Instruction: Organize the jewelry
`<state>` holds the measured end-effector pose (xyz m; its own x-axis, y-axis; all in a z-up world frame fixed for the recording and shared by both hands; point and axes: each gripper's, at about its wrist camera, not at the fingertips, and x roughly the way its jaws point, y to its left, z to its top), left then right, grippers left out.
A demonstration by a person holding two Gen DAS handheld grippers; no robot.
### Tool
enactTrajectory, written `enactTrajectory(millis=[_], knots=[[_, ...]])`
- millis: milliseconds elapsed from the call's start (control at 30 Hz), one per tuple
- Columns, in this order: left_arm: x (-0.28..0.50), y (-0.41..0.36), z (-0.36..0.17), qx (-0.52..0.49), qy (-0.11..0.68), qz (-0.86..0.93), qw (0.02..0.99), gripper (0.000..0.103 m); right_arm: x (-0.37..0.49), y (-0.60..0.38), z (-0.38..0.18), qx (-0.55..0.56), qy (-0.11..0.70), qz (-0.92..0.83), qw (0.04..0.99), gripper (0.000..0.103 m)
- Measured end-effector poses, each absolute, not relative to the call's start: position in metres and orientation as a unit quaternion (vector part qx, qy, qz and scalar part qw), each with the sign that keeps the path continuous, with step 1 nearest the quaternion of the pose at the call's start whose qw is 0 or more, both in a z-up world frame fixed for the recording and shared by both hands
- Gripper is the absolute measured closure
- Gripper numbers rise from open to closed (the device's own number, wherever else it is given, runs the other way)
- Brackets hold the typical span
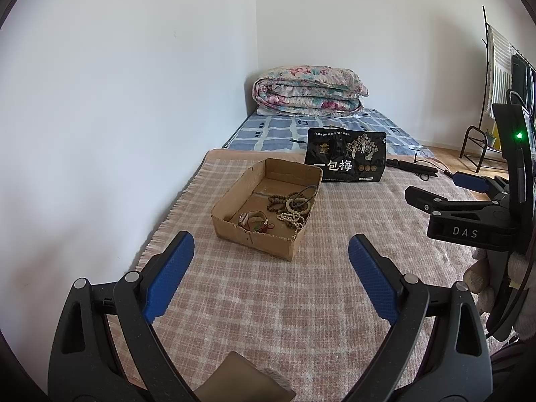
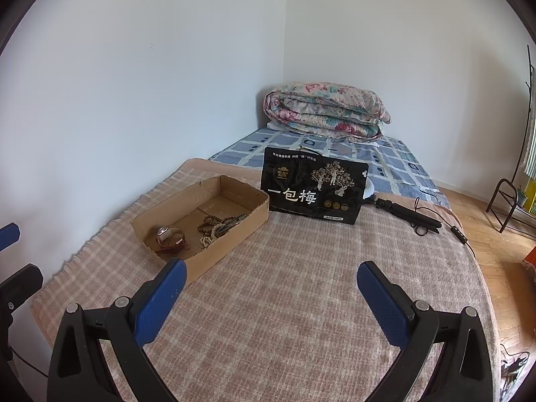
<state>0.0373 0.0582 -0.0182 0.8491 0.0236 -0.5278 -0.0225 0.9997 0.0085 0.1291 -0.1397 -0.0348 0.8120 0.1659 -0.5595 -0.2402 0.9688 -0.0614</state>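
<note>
cardboard box point(image 1: 264, 207) beads point(image 1: 289, 208) show plainly to left tongs point(image 1: 271, 258) only.

The cardboard tray point(image 1: 231, 216) point(image 2: 234, 231), black pouch point(image 1: 346, 159) point(image 2: 315, 189) and folded quilt point(image 1: 308, 90) point(image 2: 326, 110) are viewed low along the bed from both wrists, nearer from the left.

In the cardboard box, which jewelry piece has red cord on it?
The bracelet at the box's near end; its red cord trails beside it. The bead strands behind it are brown and cream, without red.
</note>
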Motion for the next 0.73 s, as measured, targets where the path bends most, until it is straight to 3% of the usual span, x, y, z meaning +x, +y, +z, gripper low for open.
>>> enactTrajectory(millis=[733], knots=[[0.035, 0.0606, -0.0156, 0.006, 0.267, 0.016, 0.964, 0.008, 0.1288, -0.1405, -0.0348, -0.063, 0.288, 0.106, 0.95, 0.0]])
